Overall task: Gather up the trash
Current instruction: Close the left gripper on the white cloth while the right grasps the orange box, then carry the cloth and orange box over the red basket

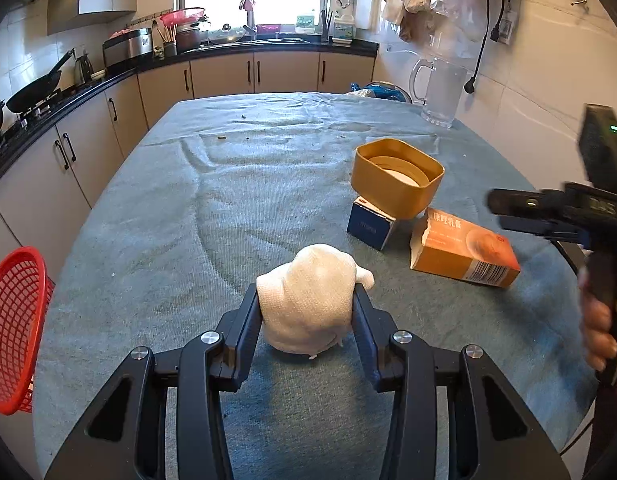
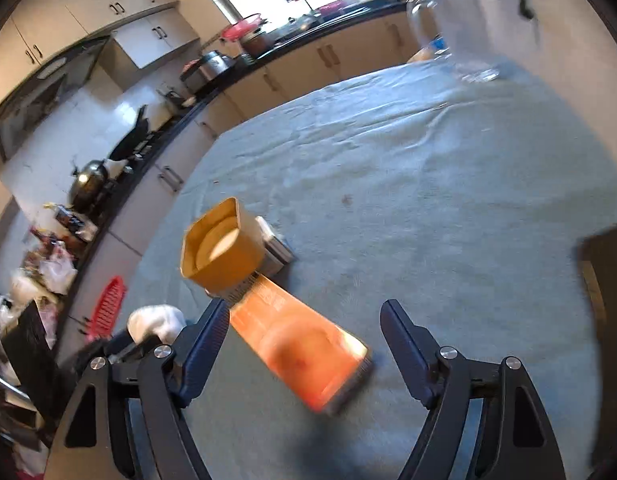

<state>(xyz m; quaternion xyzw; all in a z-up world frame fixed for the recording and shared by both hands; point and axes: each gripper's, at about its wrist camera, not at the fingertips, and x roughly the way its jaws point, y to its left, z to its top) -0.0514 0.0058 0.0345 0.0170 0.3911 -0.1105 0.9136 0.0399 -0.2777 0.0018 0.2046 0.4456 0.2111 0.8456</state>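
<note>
The left gripper pinches a crumpled white paper towel between both pads, above the grey-blue tablecloth. The right gripper stands wide open around the orange carton lying flat, gripping nothing. Beyond it a tan square tub leans on a small blue box. A red basket hangs off the table's left edge.

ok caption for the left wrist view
Left gripper clamps a crumpled white tissue above the cloth-covered table.
</note>
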